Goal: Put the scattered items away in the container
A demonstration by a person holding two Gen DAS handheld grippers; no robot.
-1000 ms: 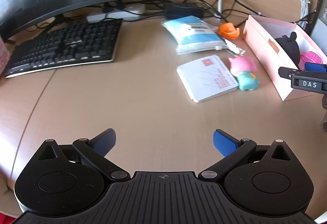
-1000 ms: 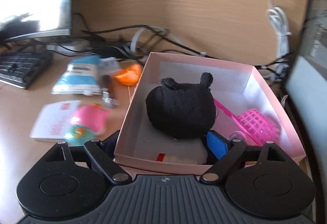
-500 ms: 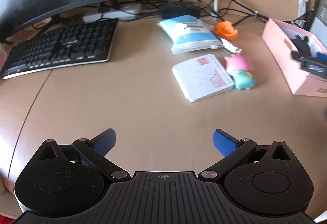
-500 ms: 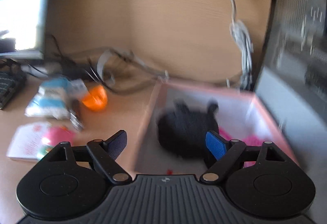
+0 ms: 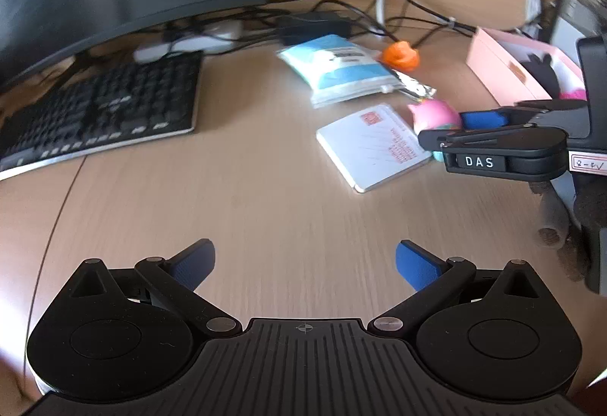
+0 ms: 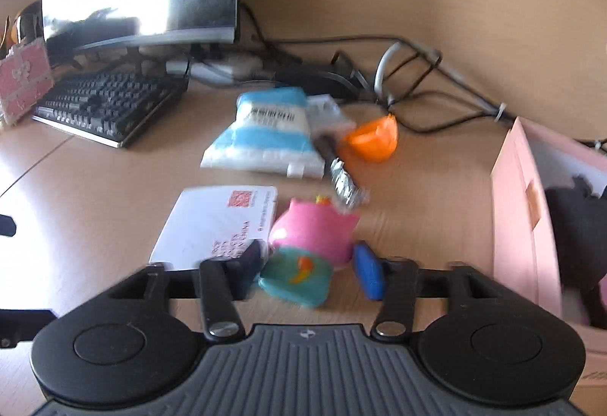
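My right tongs are closing around the pink-and-teal toy on the tabletop; the pads flank it, contact not yet confirmed. My left tongs hang open and empty. Risk: the rounded toy may squirt out of the closing pads, or the left pad may catch the white card just beside it. Beyond lie the blue packet and orange piece; the pink box stands at right. A second ago, my right tongs hovered over that box, spread wide.

Black gripper body (ribbed), blue pads
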